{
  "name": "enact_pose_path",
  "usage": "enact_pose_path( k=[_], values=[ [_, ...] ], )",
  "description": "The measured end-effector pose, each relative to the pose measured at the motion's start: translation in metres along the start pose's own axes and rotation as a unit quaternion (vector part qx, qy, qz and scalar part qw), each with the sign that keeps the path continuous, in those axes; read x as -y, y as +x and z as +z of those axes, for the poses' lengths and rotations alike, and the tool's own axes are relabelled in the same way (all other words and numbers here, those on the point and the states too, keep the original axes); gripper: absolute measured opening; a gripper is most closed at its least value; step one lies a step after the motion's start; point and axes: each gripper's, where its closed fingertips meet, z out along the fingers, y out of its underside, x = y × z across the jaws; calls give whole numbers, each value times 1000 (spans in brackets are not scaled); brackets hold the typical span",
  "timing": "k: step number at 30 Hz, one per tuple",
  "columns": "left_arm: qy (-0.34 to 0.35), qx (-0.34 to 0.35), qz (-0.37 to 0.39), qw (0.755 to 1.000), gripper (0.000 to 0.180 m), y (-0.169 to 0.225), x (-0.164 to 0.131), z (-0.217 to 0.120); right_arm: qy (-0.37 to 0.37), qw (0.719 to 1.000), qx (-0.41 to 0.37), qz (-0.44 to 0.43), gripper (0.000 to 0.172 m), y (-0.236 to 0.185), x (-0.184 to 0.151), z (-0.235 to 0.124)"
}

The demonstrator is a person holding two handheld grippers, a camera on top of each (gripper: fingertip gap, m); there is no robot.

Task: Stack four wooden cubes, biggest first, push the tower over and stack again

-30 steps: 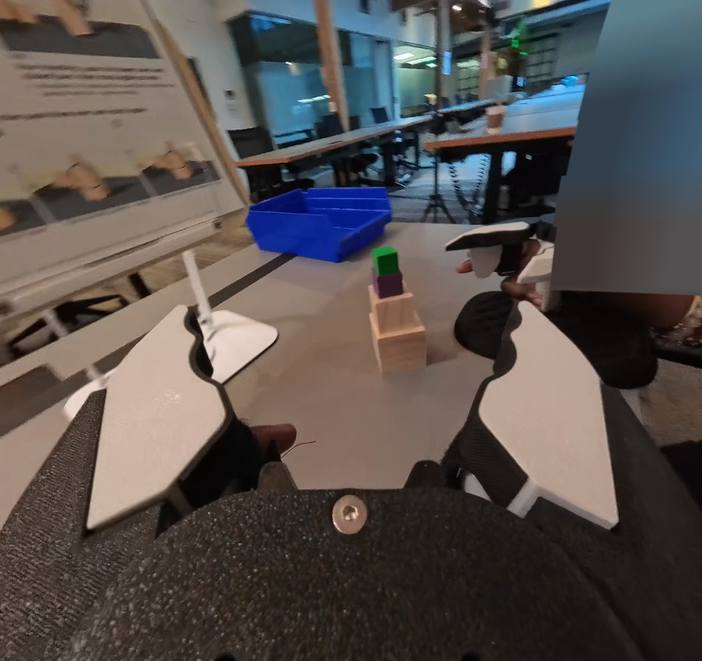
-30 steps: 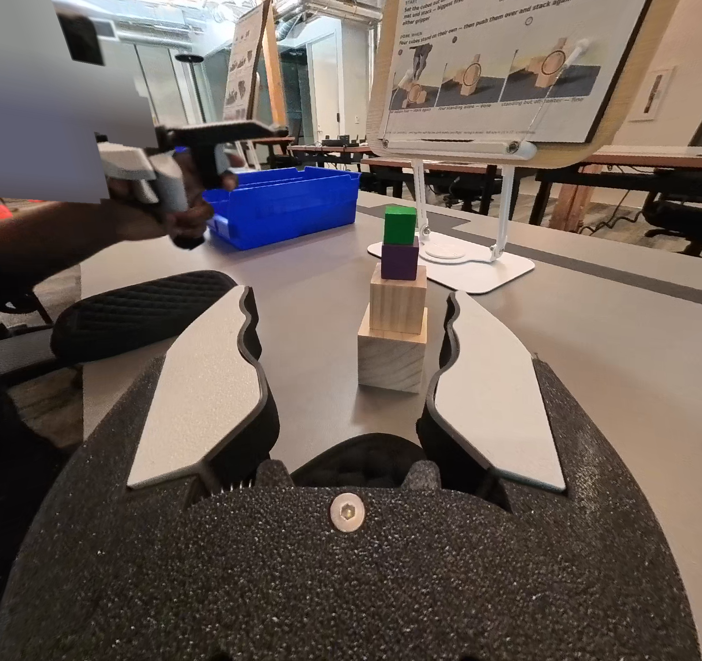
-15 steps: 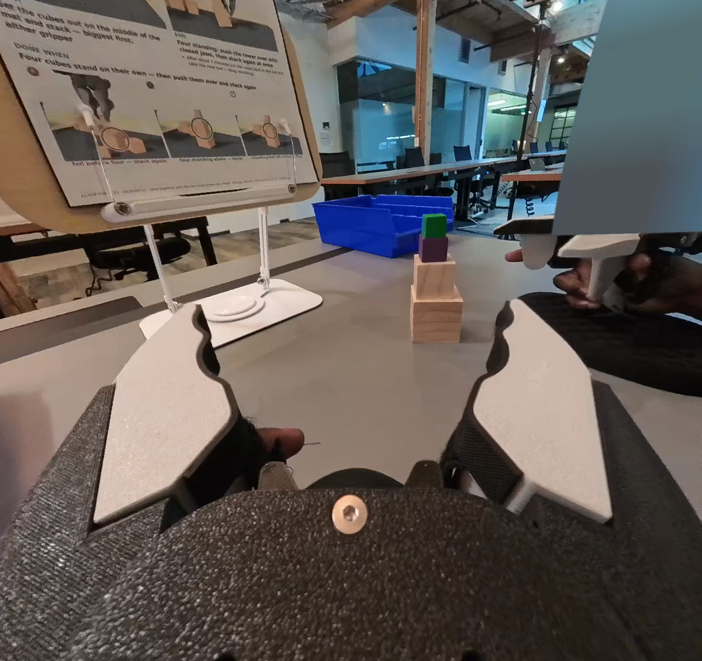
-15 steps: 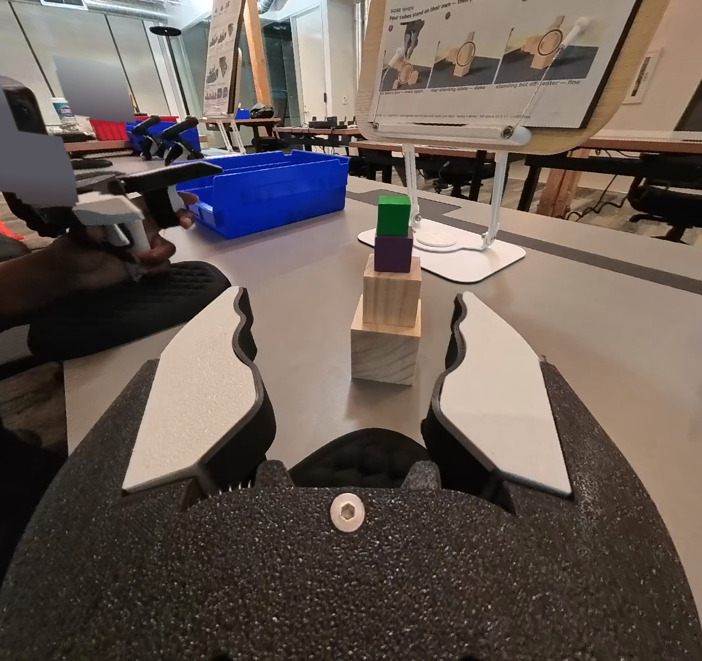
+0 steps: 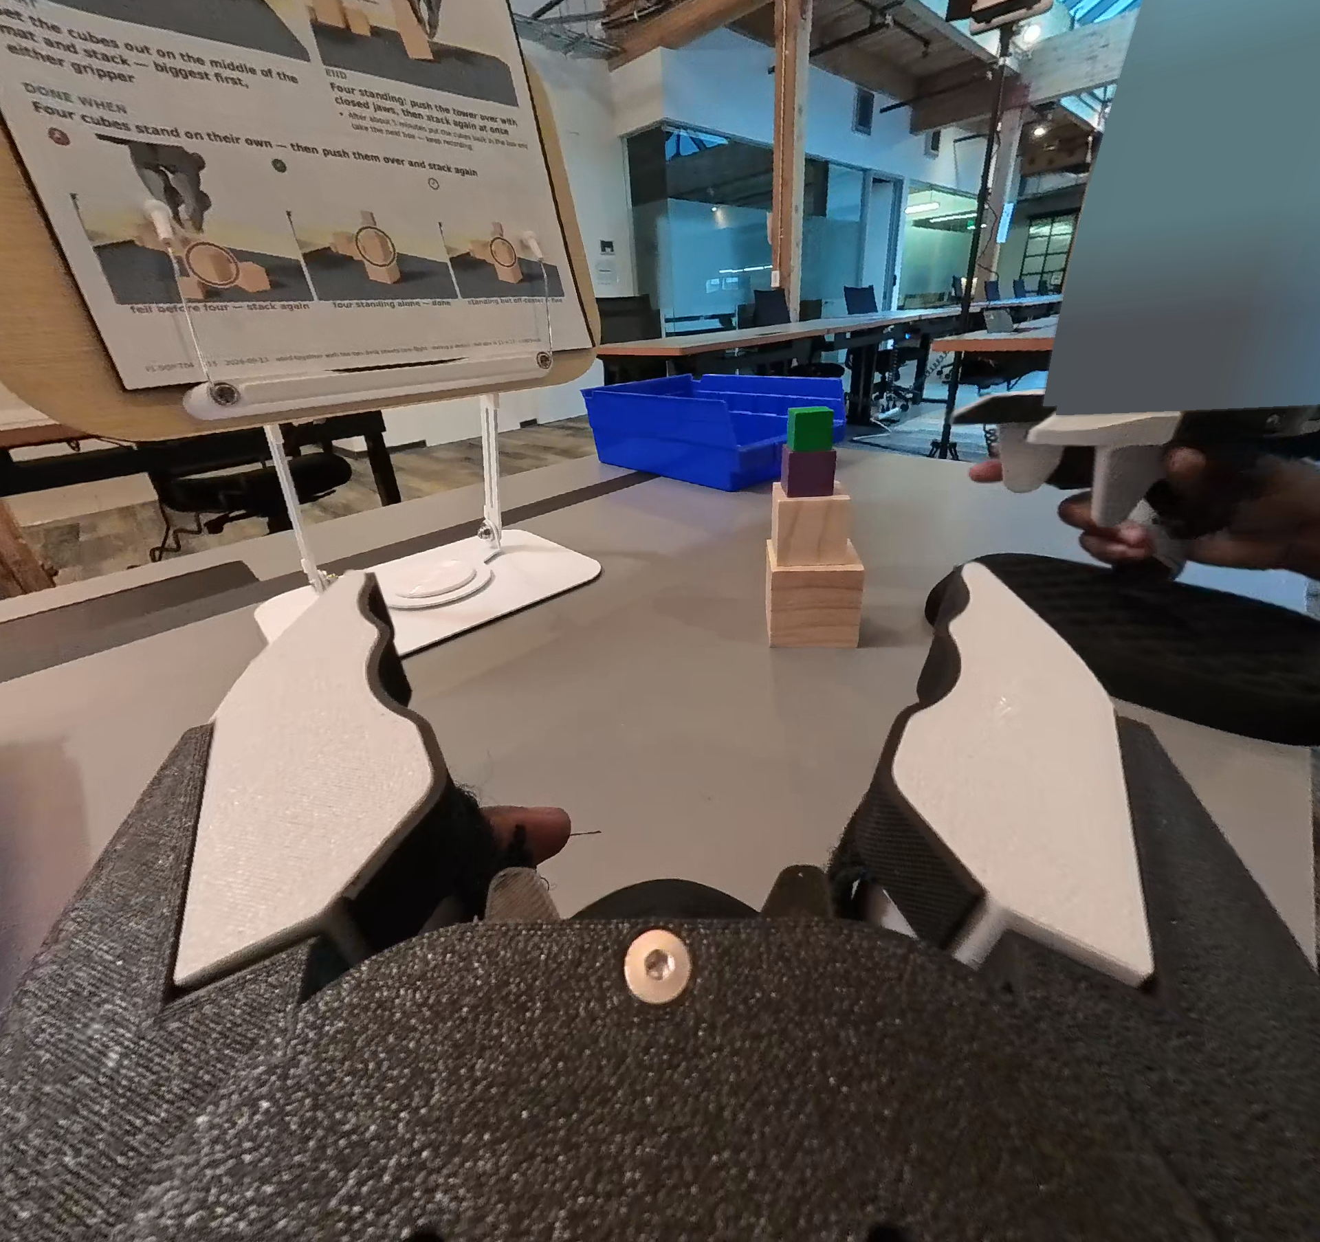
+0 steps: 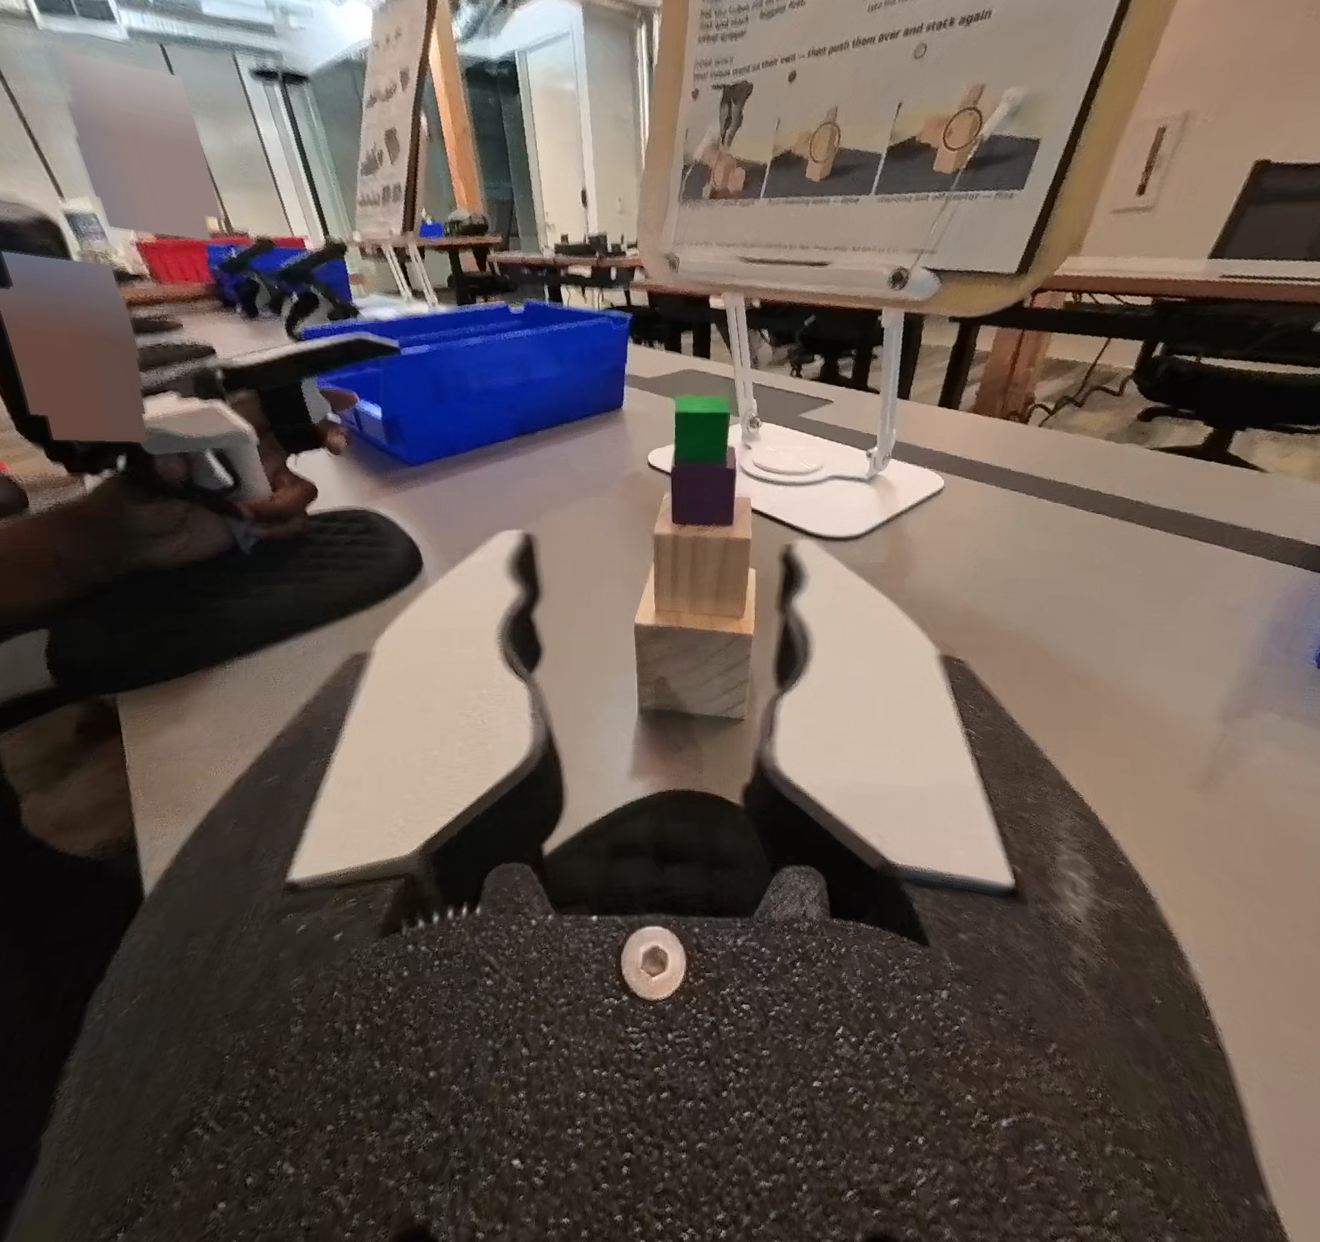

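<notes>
Left gripper (image 5: 664,572): fingers spread wide, nothing between them but bare bench (image 5: 643,722); a fingertip of the holding hand shows under the left finger at 7 o'clock

Right gripper (image 6: 656,542): fingers (image 6: 443,693) part-way apart and pinching nothing; daylight on both sides of the tower, no pad touching it

Tower: four cubes standing on their own, dead ahead at 12 o'clock of the right gripper, at 1 o'clock of the left one

Tower order: large wooden cube (image 6: 694,668) on the bench, small wooden cube (image 6: 703,568) on it, then purple cube (image 6: 703,493), then green cube (image 6: 702,429) on top; each sits a little off-centre on the one below

Cross-check: the left wrist view has the right gripper at 2 o'clock, held over a black pad (image 5: 1157,643) and short of the tower

Blue bin (image 6: 486,386): at 11 o'clock beyond the tower in the right view, well apart from it

Sheet stand (image 6: 843,493): white base just behind the tower at 1 o'clock, printed sheet clipped above

Change: the right fingers stand visibly closer together than half a second ago, the tower framed in the same gap; the left fingers are as wide as before; the tower has not shifted
</notes>
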Motion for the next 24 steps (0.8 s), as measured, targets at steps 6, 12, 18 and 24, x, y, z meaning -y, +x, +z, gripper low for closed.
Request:
enact_pose_path(
  k=[6,12,18,24],
  values=[
    [0,-2,-10,1000,138,-1,0,0,-86,991,38,-91,0,-3,-5,-8],
    [-2,-7,-15,1000,138,0,-1,0,-226,963,75,-129,0,12,-22,-5],
    [-3,-10,-9,1000,138,1,-1,0,-299,939,106,-131,0,21,-35,17],
    [-1,-13,-11,1000,137,2,-1,-1,-368,912,107,-146,0,41,-56,34]
  ],
)
